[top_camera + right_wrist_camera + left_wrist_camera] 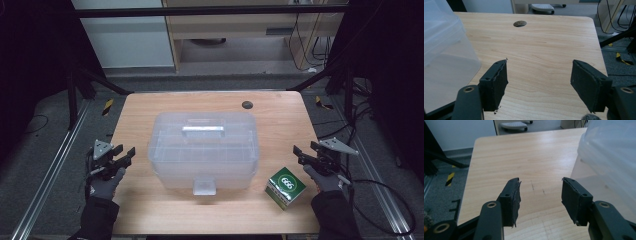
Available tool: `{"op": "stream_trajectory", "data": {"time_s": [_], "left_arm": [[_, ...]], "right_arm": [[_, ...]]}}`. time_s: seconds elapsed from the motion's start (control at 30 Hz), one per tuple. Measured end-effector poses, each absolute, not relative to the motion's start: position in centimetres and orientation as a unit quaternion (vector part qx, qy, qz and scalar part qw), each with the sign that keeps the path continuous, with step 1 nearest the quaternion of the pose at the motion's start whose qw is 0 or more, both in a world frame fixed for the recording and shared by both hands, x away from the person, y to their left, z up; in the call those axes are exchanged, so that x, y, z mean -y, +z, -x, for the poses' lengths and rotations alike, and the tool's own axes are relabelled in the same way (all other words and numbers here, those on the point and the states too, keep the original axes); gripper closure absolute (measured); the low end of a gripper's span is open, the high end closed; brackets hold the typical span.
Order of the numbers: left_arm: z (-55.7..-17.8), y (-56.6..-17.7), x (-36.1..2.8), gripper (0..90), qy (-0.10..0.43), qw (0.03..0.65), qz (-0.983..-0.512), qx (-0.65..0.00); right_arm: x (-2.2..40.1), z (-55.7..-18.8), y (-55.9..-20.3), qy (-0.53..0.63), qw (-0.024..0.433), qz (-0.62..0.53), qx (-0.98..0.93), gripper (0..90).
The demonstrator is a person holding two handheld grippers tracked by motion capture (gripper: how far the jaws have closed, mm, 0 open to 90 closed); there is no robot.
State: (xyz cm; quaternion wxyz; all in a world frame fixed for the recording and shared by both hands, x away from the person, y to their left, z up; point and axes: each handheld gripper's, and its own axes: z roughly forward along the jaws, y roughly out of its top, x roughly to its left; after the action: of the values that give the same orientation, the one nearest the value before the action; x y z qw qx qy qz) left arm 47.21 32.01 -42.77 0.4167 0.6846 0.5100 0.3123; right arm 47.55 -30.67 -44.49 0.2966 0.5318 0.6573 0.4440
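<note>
A translucent plastic storage box with a lid, a top handle and a front latch [203, 150] stands at the centre of the frame on the wooden counter [150, 107]; the left gripper [124, 154] at lower left and the right gripper [303, 152] at lower right hover beside it, gloved hands behind, fingers apart and empty; the small green carton [285, 187] at lower right reads "666".

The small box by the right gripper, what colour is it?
Green box with white "666" on top and a white band on its sides, clearest in the high view.
</note>
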Motion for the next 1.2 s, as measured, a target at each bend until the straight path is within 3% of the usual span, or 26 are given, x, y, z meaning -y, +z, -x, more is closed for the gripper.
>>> {"op": "stream_trajectory", "data": {"time_s": [0.43, 0.77, 1.2], "left_arm": [[-46.5, -38.8, -31.7, 45.3, 0.312, 0.446, -0.695, -0.471], [-47.3, -36.7, -30.9, 48.6, 0.299, 0.469, -0.714, -0.425], [-47.9, -32.3, -29.0, 45.2, 0.311, 0.456, -0.747, -0.369]], "right_arm": [[30.6, -47.3, -44.4, 0.448, 0.299, -0.51, -0.67, 34.6], [30.3, -47.5, -44.6, 0.446, 0.273, -0.511, -0.682, 37.5], [30.1, -47.6, -44.8, 0.442, 0.273, -0.51, -0.685, 36.8]]}}
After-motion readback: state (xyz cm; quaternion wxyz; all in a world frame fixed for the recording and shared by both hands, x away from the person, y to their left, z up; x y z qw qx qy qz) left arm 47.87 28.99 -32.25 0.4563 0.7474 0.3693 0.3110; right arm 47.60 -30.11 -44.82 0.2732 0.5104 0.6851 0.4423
